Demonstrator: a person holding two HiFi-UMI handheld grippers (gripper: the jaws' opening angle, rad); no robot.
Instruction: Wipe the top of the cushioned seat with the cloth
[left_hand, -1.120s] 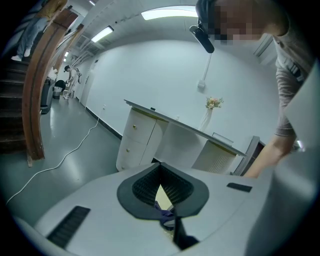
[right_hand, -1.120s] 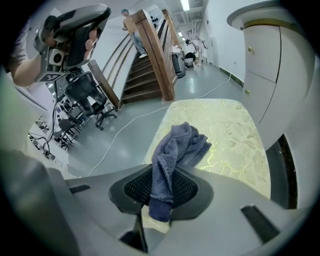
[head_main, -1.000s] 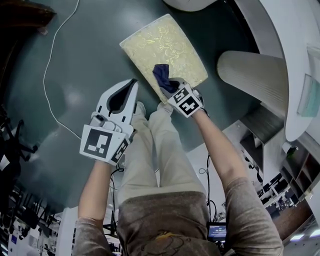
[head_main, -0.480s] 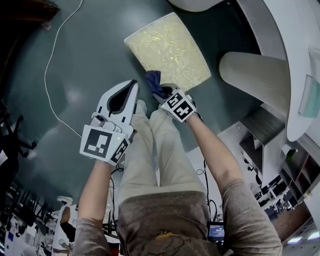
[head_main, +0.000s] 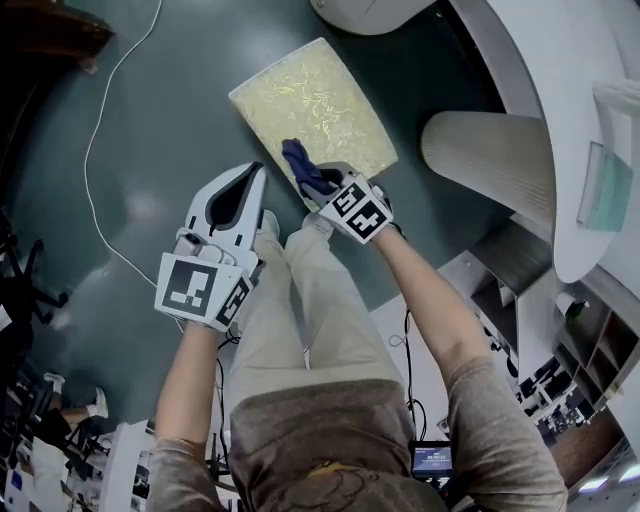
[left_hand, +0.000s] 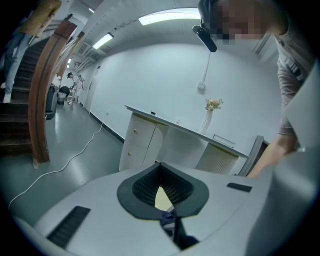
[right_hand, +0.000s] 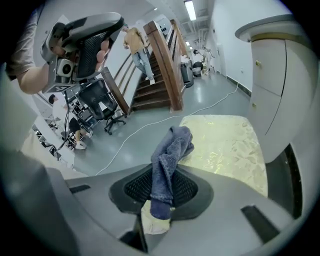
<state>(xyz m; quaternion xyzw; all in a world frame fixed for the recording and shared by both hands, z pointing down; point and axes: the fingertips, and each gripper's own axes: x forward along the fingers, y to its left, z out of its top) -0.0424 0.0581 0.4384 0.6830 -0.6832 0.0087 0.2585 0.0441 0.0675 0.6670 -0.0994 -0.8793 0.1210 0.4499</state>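
Cloth (head_main: 297, 163), clamped by right tool (head_main: 318, 185), returned onto seat (head_main: 300, 95); left tool (head_main: 255, 172) closed, empty.

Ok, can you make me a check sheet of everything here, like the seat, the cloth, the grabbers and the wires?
Surface: dark, shiny floor; the seat stands on it.
Job's things: yellow patterned cushioned seat; blue cloth bunched over the seat's near edge. Whether they touch cannot be told.
Clutter: nothing seen on the seat besides the cloth.
Grippers: right gripper shut on the cloth; left gripper held off to the side of the seat, jaws together, nothing in them.
Cables: one white cable lying loose across the floor, away from the seat.
Surroundings: curved white counter beside the seat; wooden staircase and office chairs further off.
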